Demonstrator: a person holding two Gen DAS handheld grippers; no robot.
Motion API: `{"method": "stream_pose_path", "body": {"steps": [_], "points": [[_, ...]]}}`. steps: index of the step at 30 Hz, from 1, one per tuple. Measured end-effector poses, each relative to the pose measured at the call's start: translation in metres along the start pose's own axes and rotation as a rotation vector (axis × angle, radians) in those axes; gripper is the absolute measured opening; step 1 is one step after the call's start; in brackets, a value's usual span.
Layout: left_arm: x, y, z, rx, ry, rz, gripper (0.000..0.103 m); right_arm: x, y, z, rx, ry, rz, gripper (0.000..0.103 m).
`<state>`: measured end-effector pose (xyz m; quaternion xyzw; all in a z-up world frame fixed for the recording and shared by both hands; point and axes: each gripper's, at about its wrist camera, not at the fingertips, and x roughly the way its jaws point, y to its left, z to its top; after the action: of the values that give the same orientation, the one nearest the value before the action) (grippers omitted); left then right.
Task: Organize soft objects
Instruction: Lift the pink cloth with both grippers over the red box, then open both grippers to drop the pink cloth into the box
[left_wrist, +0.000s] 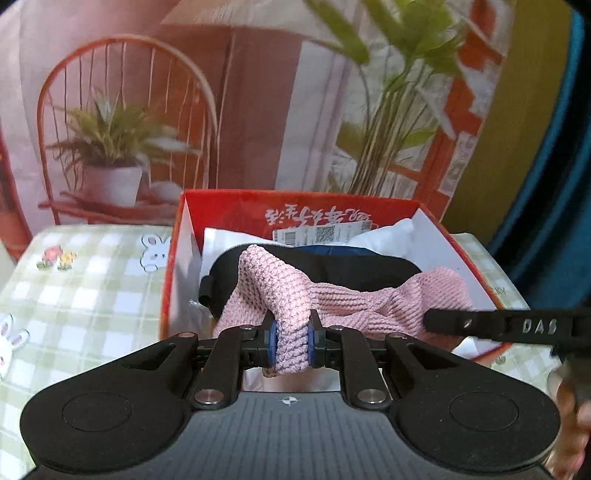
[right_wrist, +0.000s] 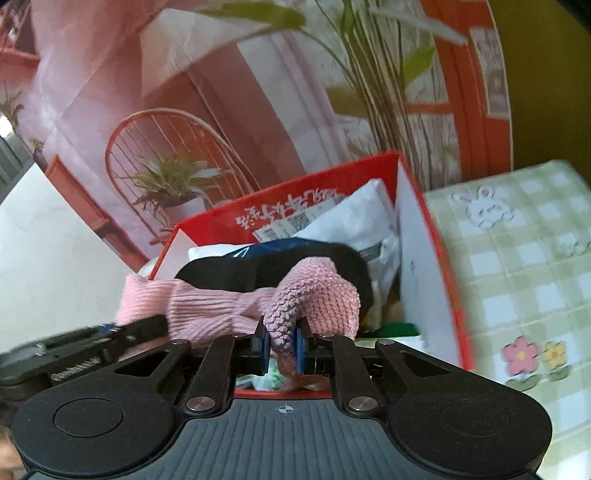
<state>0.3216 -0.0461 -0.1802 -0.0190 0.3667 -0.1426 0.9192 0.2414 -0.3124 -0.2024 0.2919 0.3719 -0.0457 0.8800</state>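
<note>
**Pink knit stretched between both our grippers over the red box**

Pink knitted wool is filling the gap of our left gripper (left_wrist: 291, 345): its blue pads are clenching a bunched fold of the pink knit piece (left_wrist: 332, 295), and the jaws are standing nearly closed with the fabric squeezed between them. We are seeing the same on the other side, where our right gripper (right_wrist: 282, 349) is pinching the opposite end of that knit, a rounded, coarsely stitched lobe, and its jaws are likewise pressing in on the wool.

Between the two grips the ribbed middle of the knit is spanning across, and in each wrist view the other gripper is showing as a black arm at the edge, touching the far end of the fabric.

Just beyond the knit we are looking at a black soft item (left_wrist: 317, 264) lying in the red box (left_wrist: 229, 206), with something dark blue (right_wrist: 266, 249) behind it and white packaging (right_wrist: 354, 218) with a barcode label towards the back wall. The knit is hanging over the open top of the box, its left part crossing the box's edge in the right wrist view. Something green (right_wrist: 402, 328) is showing low inside the box.

The box is sitting on a green-and-white checked cloth (left_wrist: 85, 295) printed with rabbits and flowers. Behind it a backdrop (left_wrist: 258, 110) picturing a chair and potted plants is standing.
</note>
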Motion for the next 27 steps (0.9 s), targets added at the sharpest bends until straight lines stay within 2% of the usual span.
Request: {"method": "stream_pose_path", "body": {"steps": [8, 16, 19, 21, 23, 26, 27], "points": [[0.031, -0.007, 0.004, 0.038, 0.060, 0.029, 0.017, 0.035, 0.002, 0.002, -0.015, 0.039, -0.071, 0.012], [0.039, -0.005, 0.005, 0.038, 0.068, 0.027, 0.018, 0.054, -0.007, 0.001, -0.016, 0.057, -0.146, 0.011], [0.034, -0.005, 0.004, 0.056, 0.056, 0.024, 0.021, 0.049, 0.001, -0.003, -0.065, 0.042, -0.164, 0.015], [0.030, -0.006, 0.002, 0.068, 0.049, 0.027, 0.030, 0.044, 0.010, -0.006, -0.128, 0.030, -0.183, 0.019], [0.025, -0.007, 0.000, 0.088, 0.047, 0.055, 0.052, 0.039, 0.019, -0.009, -0.196, 0.013, -0.195, 0.026], [0.012, -0.006, -0.001, 0.096, 0.011, 0.065, 0.073, 0.027, 0.032, -0.017, -0.328, -0.042, -0.224, 0.033], [0.007, -0.006, -0.001, 0.101, -0.007, 0.068, 0.077, 0.022, 0.036, -0.019, -0.367, -0.057, -0.226, 0.035]]}}
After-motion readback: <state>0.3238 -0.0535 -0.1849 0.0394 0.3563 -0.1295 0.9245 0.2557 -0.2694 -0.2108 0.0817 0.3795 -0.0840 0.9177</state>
